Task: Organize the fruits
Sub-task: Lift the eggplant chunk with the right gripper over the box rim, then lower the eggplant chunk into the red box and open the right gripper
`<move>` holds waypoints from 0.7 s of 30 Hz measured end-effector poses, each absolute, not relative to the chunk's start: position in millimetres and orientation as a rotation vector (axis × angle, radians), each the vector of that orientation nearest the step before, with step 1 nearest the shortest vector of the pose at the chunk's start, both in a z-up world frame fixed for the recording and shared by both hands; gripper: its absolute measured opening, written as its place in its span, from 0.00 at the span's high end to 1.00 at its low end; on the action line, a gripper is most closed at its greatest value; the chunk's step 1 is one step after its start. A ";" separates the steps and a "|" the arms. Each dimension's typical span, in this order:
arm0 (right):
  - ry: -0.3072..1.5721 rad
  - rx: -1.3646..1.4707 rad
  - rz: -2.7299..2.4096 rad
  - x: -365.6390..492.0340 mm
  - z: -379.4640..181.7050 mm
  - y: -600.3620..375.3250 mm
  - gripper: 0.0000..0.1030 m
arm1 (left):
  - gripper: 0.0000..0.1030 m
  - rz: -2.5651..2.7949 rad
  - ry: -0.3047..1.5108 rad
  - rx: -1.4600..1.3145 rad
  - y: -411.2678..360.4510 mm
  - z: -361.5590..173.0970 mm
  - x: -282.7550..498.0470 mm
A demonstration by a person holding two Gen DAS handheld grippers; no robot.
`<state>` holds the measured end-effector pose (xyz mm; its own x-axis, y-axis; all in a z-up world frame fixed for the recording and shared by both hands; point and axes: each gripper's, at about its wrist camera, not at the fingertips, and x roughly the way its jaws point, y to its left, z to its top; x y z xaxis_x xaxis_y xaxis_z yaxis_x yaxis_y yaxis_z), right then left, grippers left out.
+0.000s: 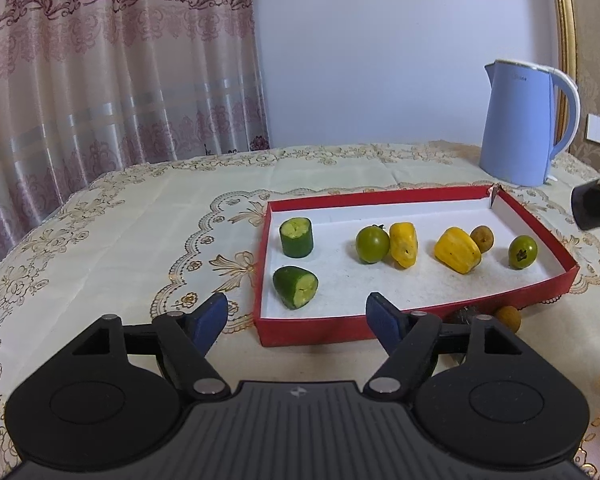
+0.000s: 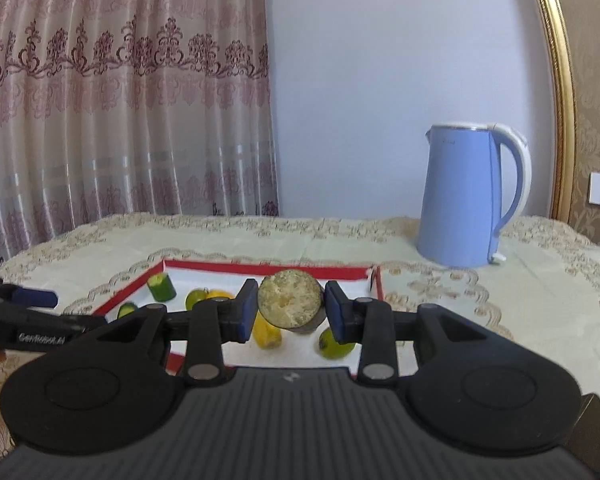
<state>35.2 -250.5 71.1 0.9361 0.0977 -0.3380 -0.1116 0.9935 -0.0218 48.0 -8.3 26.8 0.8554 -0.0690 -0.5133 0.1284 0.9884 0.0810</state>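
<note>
L gripper (image 1: 296, 318) spread wide, nothing btwn the blue pads, hovering over the near-left corner of the red tray (image 1: 432, 194). R gripper (image 2: 290, 306) pinching a round brownish fruit piece (image 2: 290, 300), cut face toward cam, held up above the tray's near edge, not touching the floor of it.

Tray contents, L wrist view: 2 cucumber chunks on the left side, one upright (image 1: 297, 237), one tipped on its side (image 1: 296, 286) just in front of it. Mid: green tomato (image 1: 372, 244) touching a yellow fruit piece (image 1: 404, 244). Right: 2nd yellow piece (image 1: 458, 250) w/ a small brown fruit (image 1: 482, 238) just behind it, then another green tomato (image 1: 523, 252) near the right wall.

Outside the tray, against its near wall: one small brown fruit (image 1: 508, 318) on the tablecloth (image 1: 120, 240). Blue kettle (image 1: 520, 124) behind the tray, well apart.
</note>
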 end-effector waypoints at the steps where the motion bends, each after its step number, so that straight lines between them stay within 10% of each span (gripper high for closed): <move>1: 0.336 -0.038 0.103 34.0 73.1 -251.8 0.67 | 0.26 -0.105 0.535 0.112 -7.3 26.5 46.7; 21: 0.375 -0.015 0.246 48.5 65.9 -221.7 0.67 | 0.26 -0.087 0.563 0.154 -12.0 15.0 45.8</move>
